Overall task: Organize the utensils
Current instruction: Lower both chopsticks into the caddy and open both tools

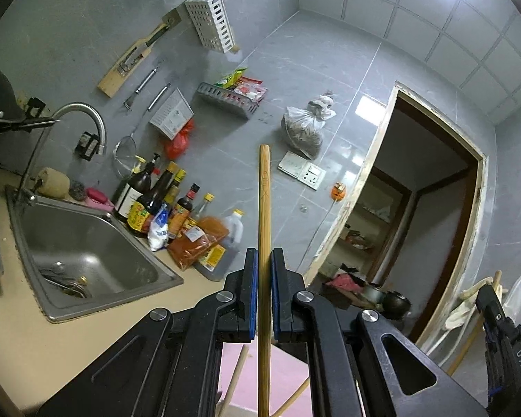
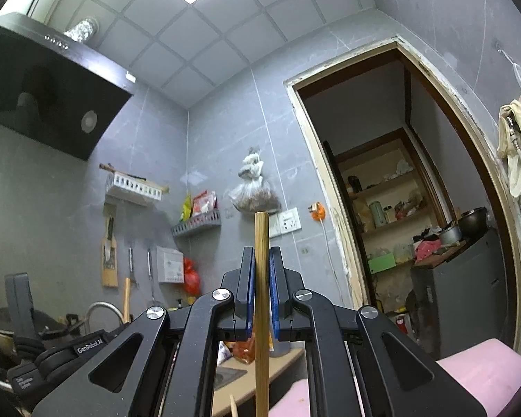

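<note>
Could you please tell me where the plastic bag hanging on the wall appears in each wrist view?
Left wrist: the hanging bag is above centre, right of the grey rack.
Right wrist: the hanging bag is at centre, above the chopstick tip.
Shared landmark: the white wall socket beside it.

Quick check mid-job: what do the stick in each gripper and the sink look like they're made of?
Stick in the left gripper: the chopstick looks like bamboo, matte tan with fine lengthwise grain. The right gripper holds a similar chopstick, likely also bamboo. Sink: apparently stainless steel, brushed grey with dull reflections.
</note>
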